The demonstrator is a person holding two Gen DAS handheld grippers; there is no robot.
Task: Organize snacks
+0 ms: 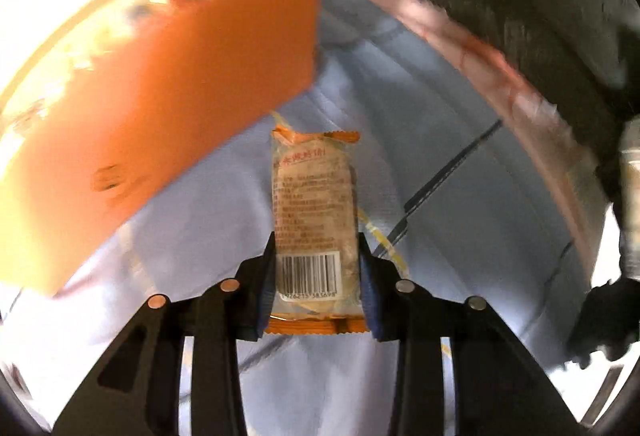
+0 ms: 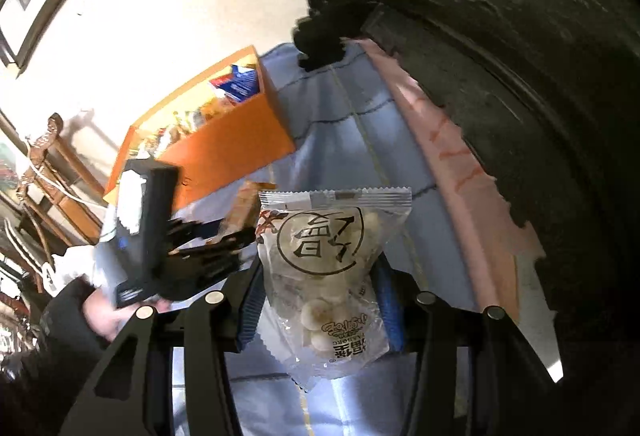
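Left gripper [image 1: 318, 276] clamped on barcode end of rice-cracker packet [image 1: 312, 212], orange crimped seams, crinkly film; light, brittle inside, so hold mid-body gently. Ahead-left: orange cardboard snack box [image 1: 160, 108] on pale blue cloth [image 1: 440, 156]. Right gripper [image 2: 320, 300] clamped on clear bag of round white candies [image 2: 332, 260]; slippery, soft.

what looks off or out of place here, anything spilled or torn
Nothing spilled or torn. The left tongs grip an orange-edged snack pack, the right tongs a clear bag of round pieces. Both look intact. The orange box sits upright on the blue cloth, snacks inside.
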